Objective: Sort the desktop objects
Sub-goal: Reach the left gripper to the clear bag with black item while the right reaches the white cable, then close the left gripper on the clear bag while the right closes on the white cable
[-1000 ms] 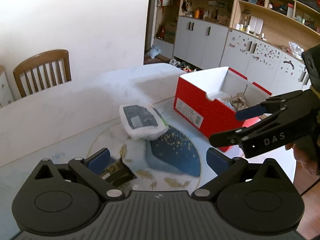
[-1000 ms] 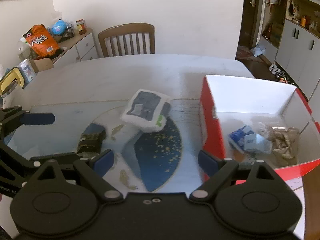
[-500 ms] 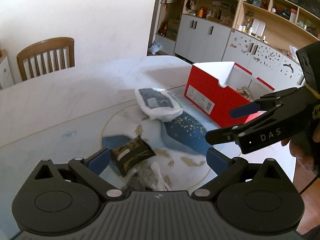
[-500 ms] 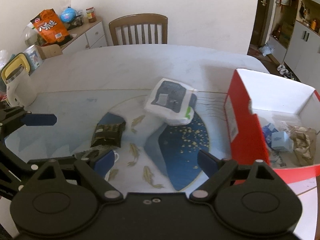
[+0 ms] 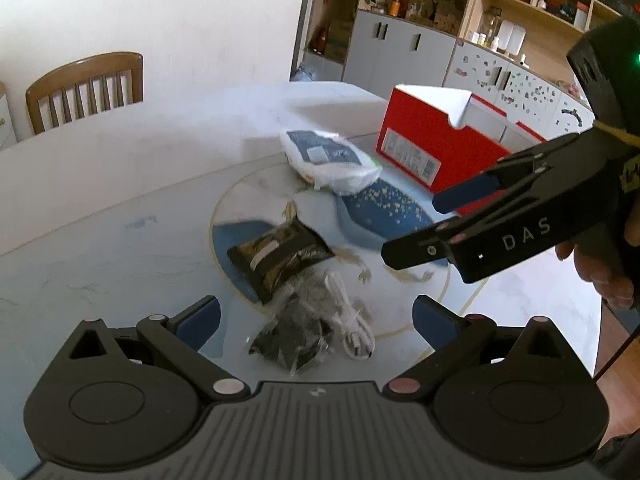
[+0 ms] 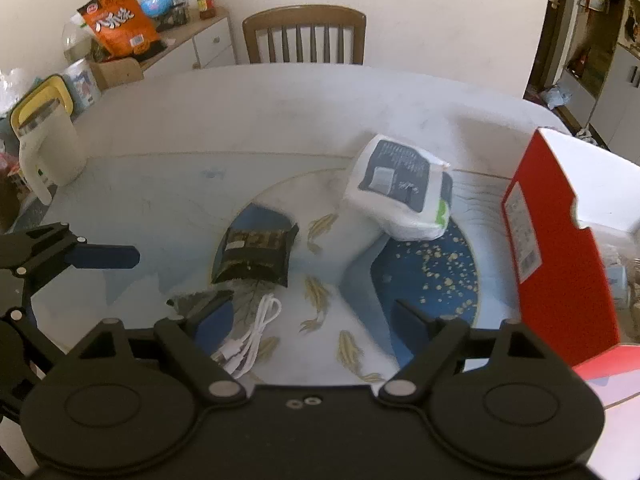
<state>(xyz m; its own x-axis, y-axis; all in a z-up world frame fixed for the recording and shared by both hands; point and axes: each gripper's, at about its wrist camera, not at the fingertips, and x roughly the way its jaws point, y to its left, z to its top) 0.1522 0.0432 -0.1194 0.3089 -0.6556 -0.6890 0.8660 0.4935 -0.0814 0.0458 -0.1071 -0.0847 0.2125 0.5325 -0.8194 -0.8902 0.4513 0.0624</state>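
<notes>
Cream kettle [image 6: 48, 152] with yellow lid — far left edge of the table [image 6: 280, 112], upright, well apart from the other items.

Left gripper [image 5: 316, 320] — jaws spread wide, blue pads [image 5: 198, 322] apart, nothing between them; it hangs over the near part of the table above the clear bag. In the right wrist view one of its fingers juts in from the left border [image 6: 102, 257].

Clear plastic bag with dark contents [image 5: 292, 344] — crumpled, lying on the glass just ahead of the left gripper, touching the white cable.

White cable [image 6: 256, 332] — coiled loosely, beside the clear bag and just in front of the dark packet; its connector end lies nearest the right gripper's left finger.

Dark snack packet [image 6: 256, 256] — flat on the round fish-pattern inlay [image 6: 432, 280], its near edge next to the clear bag.

White wrapped tissue pack [image 6: 400, 192] with dark label — on the far side of the inlay, between the dark packet and the box, apart from both.

Right gripper [image 6: 312, 320] — jaws wide apart, holding nothing, poised above the inlay's near rim. In the left wrist view it enters from the right, its body marked "DAS" [image 5: 520, 236].

Red shoe box [image 6: 560, 248] with white interior — far right, open on top, standing on the table; small items lie inside, blurred.

Wooden chair [image 6: 304, 34] — behind the table, against the wall.
</notes>
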